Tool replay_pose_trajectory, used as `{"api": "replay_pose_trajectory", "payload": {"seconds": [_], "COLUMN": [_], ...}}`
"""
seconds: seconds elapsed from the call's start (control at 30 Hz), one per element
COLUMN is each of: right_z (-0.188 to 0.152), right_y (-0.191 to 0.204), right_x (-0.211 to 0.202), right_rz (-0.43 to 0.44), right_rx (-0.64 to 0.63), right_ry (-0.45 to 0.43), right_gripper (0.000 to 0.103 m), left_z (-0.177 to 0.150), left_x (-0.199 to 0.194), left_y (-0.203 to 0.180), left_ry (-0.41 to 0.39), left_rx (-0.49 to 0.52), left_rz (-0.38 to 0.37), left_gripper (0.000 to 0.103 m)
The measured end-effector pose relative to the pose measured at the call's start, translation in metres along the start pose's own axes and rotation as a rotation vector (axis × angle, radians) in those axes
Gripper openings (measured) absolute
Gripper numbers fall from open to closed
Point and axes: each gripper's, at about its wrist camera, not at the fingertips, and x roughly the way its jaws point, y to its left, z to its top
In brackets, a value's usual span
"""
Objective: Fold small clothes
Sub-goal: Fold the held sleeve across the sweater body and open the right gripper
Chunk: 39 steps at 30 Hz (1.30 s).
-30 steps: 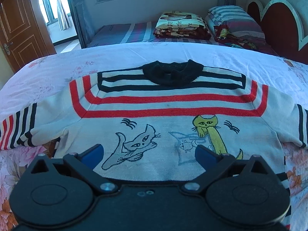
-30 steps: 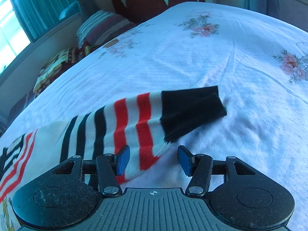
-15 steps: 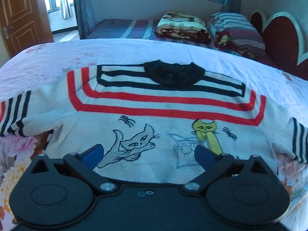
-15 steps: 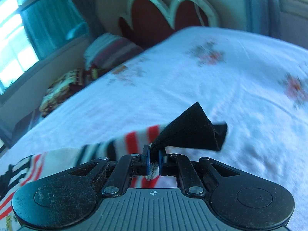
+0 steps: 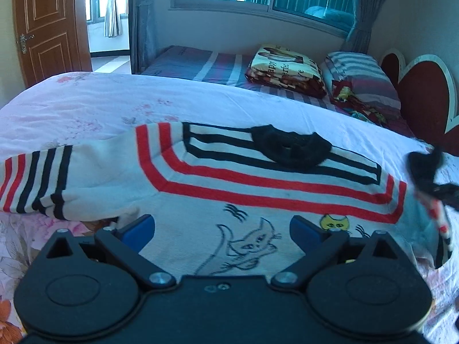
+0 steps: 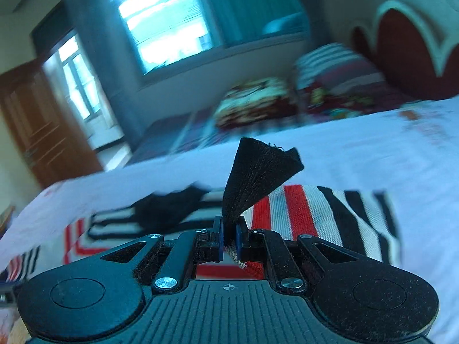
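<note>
A small white sweater (image 5: 258,200) with red and black stripes, a black collar (image 5: 289,149) and cat drawings lies flat on the bed. My left gripper (image 5: 222,228) hovers open over its lower front, nothing between the blue pads. My right gripper (image 6: 229,236) is shut on the black cuff (image 6: 258,172) of the right sleeve, which stands up from the jaws. The striped sleeve (image 6: 315,218) trails behind it over the sweater's body. In the left wrist view that lifted cuff (image 5: 424,169) shows at the right edge. The left sleeve (image 5: 37,183) lies stretched out.
The bed has a white floral cover (image 5: 86,109). Beyond it stands a second bed (image 5: 200,66) with a folded blanket (image 5: 287,68) and striped pillow (image 5: 361,77). A red headboard (image 5: 424,103) is at right, a wooden door (image 5: 48,25) at left.
My right gripper shut on the right sleeve's cuff, lifted it and carried it inward over the sweater's body. My left gripper shifted sideways over the sweater and stayed open.
</note>
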Motion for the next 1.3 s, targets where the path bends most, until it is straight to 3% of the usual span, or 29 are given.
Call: {"api": "replay_pose_trajectory", "payload": {"seconds": [0.2, 0.27, 0.3, 0.33, 0.37, 0.47, 0.6, 0.73, 0.83, 0.93, 0.97, 1.0, 1.07, 1.17, 1.2, 1.27, 1.3], "right_z": [-0.058, -0.069, -0.070, -0.069, -0.069, -0.061, -0.057, -0.068, -0.077, -0.082, -0.083, -0.083, -0.083, -0.083, -0.082, -0.081, -0.081], "right_y": [0.076, 0.084, 0.083, 0.084, 0.082, 0.074, 0.053, 0.021, -0.001, -0.018, -0.024, -0.028, -0.034, -0.042, -0.044, -0.046, -0.046], "right_x": [0.075, 0.081, 0.078, 0.073, 0.062, 0.038, 0.004, -0.021, -0.032, -0.038, -0.041, -0.040, -0.035, -0.027, -0.025, -0.020, -0.017], "right_rz": [0.080, 0.082, 0.102, 0.109, 0.106, 0.072, -0.050, -0.138, -0.191, -0.234, -0.247, -0.262, -0.284, -0.310, -0.309, -0.300, -0.302], "right_rx": [-0.071, -0.078, -0.072, -0.073, -0.085, -0.118, -0.154, -0.114, -0.085, -0.056, -0.046, -0.034, -0.015, 0.003, 0.011, 0.014, 0.017], "right_ry": [0.200, 0.231, 0.225, 0.207, 0.177, 0.125, 0.082, 0.099, 0.117, 0.126, 0.130, 0.134, 0.144, 0.155, 0.154, 0.157, 0.165], "right_gripper": [0.009, 0.043, 0.056, 0.074, 0.077, 0.077, 0.077, 0.077, 0.077, 0.077, 0.077, 0.077, 0.077, 0.076, 0.074, 0.024, 0.020], "left_z": [0.004, 0.005, 0.005, 0.005, 0.006, 0.004, -0.004, -0.012, -0.018, -0.021, -0.020, -0.020, -0.020, -0.018, -0.017, -0.010, -0.006], "left_x": [0.017, 0.022, 0.025, 0.028, 0.031, 0.041, 0.057, 0.077, 0.093, 0.103, 0.105, 0.110, 0.120, 0.122, 0.120, 0.105, 0.098], "left_y": [0.035, 0.041, 0.042, 0.042, 0.040, 0.028, 0.007, -0.008, -0.019, -0.022, -0.025, -0.027, -0.026, -0.025, -0.023, -0.018, -0.015], "left_ry": [0.051, 0.067, 0.075, 0.083, 0.092, 0.126, 0.189, 0.239, 0.255, 0.209, 0.189, 0.195, 0.200, 0.181, 0.165, 0.104, 0.076], "left_rx": [-0.083, -0.109, -0.117, -0.122, -0.125, -0.116, -0.102, -0.159, -0.214, -0.262, -0.260, -0.262, -0.304, -0.322, -0.328, -0.327, -0.331], "left_rz": [-0.055, -0.106, -0.132, -0.159, -0.185, -0.272, -0.347, -0.427, -0.442, -0.436, -0.436, -0.444, -0.418, -0.405, -0.409, -0.420, -0.426], "left_gripper": [0.100, 0.100, 0.100, 0.100, 0.100, 0.100, 0.100, 0.099, 0.095, 0.083, 0.063, 0.034, 0.020, 0.012, 0.008, 0.008, 0.008]}}
